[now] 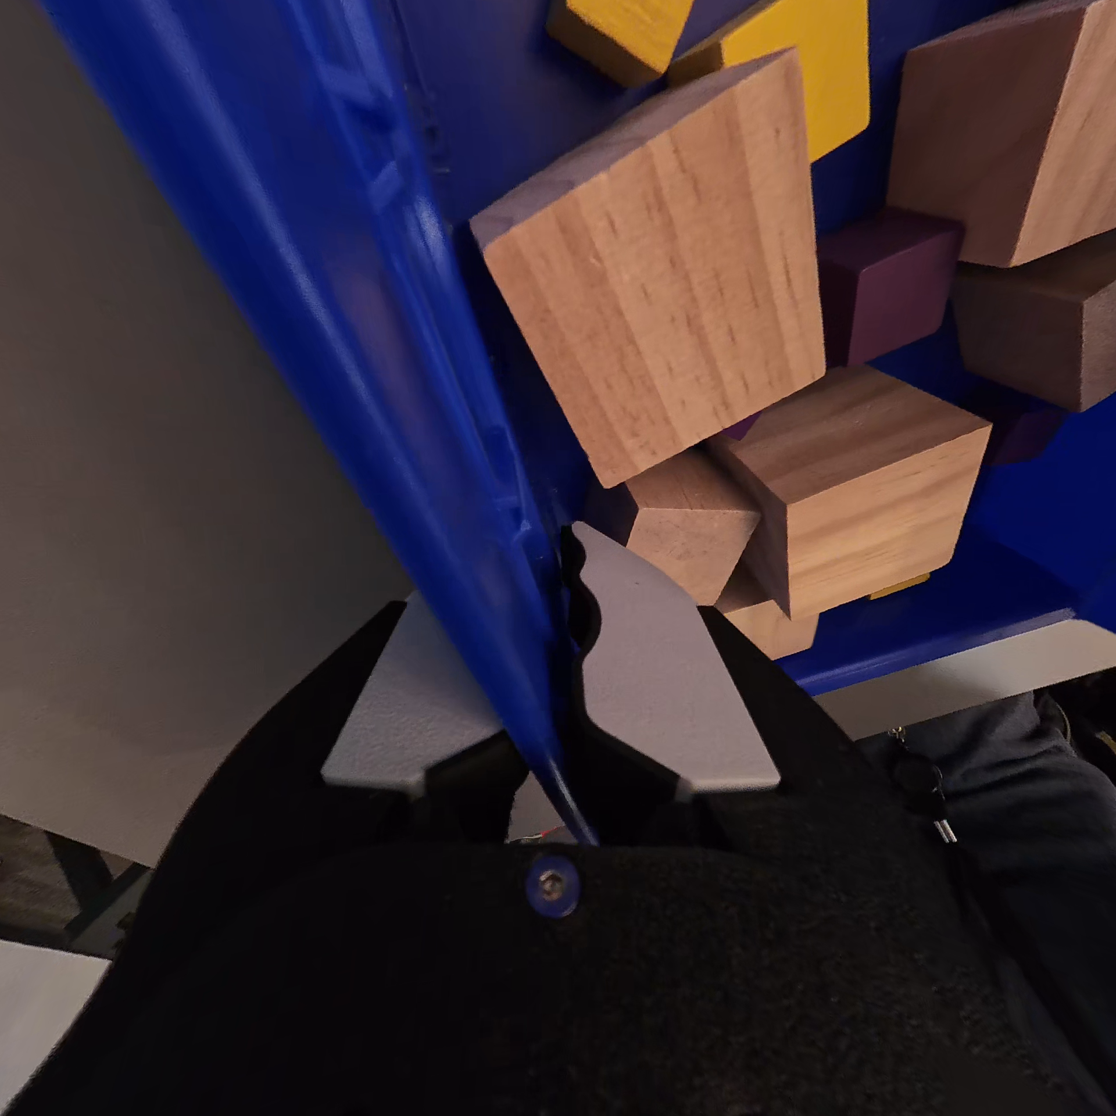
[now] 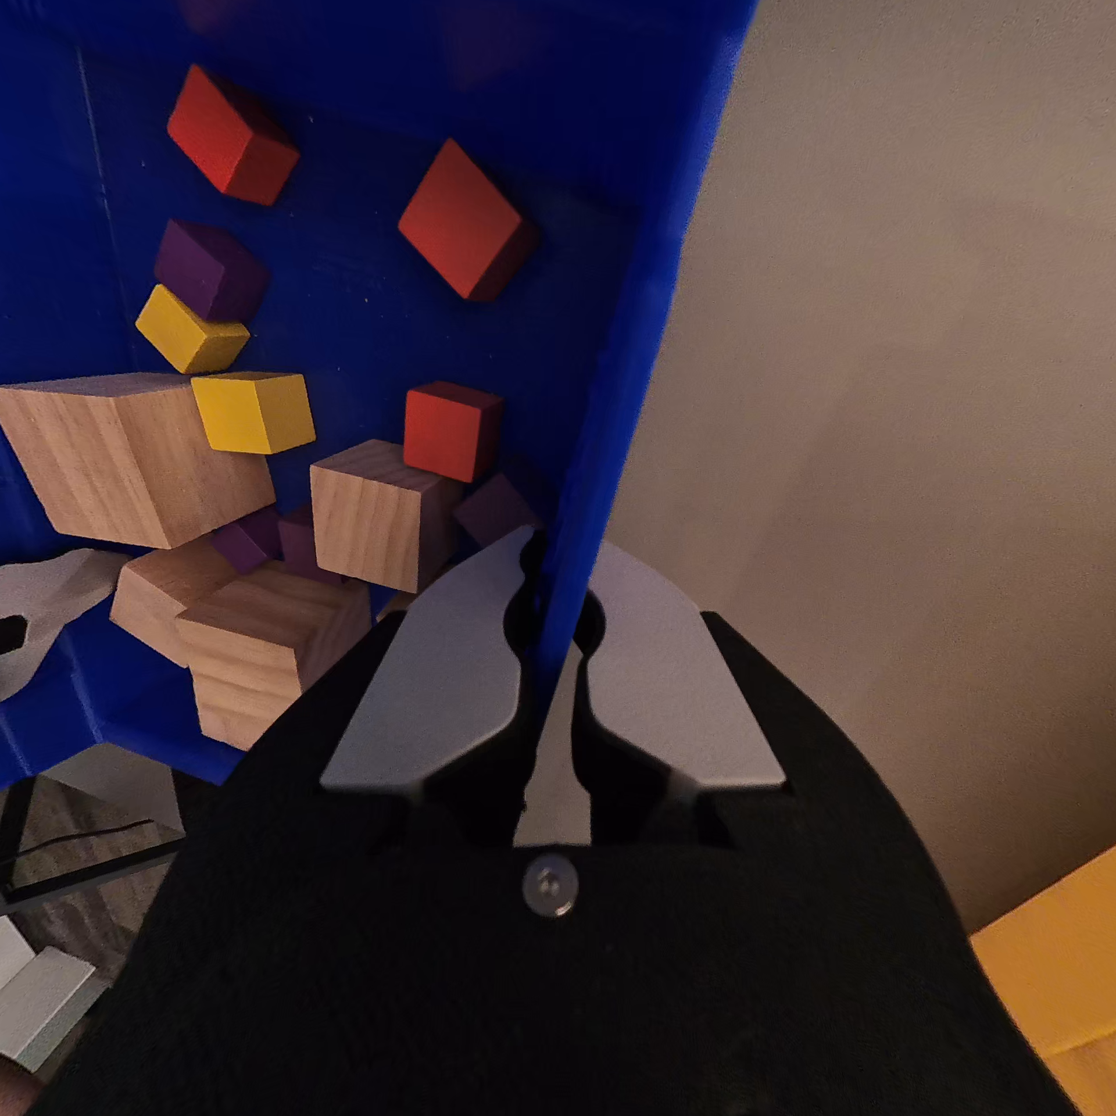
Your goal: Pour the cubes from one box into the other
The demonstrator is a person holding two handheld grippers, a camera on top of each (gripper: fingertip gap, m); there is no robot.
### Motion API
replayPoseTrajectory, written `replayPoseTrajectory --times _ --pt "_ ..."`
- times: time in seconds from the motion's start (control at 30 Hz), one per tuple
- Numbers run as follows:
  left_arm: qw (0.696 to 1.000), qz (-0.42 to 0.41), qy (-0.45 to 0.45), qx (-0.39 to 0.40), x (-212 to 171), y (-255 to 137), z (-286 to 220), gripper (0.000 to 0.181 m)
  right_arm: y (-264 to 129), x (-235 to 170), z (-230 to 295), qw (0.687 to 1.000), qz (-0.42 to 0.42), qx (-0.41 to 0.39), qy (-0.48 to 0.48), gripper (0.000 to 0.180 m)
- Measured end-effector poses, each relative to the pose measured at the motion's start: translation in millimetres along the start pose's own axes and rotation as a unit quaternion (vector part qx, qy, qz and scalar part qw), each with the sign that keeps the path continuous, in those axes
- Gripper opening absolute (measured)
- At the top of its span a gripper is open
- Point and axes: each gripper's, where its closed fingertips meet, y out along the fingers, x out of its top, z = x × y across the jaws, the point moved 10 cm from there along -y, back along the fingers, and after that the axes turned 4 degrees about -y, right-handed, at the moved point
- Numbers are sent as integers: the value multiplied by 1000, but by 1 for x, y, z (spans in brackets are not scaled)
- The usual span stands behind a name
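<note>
Both grippers, left (image 1: 552,580) and right (image 2: 558,580), clamp opposite walls of blue box (image 2: 374,338) holding cubes (image 2: 362,513)

- No readable text, labels, brands, numbers or signs in either view.
- Blue box (image 1: 338,314): plain walls, faint moulded marks only, nothing legible.
- Cubes (image 2: 247,410): plain wood or painted faces, no print.
</note>
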Motion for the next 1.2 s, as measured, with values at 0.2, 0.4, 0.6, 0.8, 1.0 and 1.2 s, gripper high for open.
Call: replayPoseTrajectory --times 0.2,0.4,0.6,0.8,1.0,1.2 --pt "1000 0 3 6 -1 -2 -4 5 0 -1 -4 1000 -4 15 3 6" --pt "999 14 13 38 3 -15 -24 6 -5 -4 -19 999 3 40 16 6" --pt "998 -1 33 56 18 -42 -62 5 -40 -7 -48 998 -21 46 25 6" --pt "995 -29 67 71 39 -89 -131 6 -109 -16 -100 997 -57 45 37 6" --pt "988 -66 122 65 63 -140 -238 6 -210 -43 -175 993 -93 5 68 6" --pt "972 -110 204 46 95 -129 -348 5 -260 -103 -272 981 -146 -37 124 7"
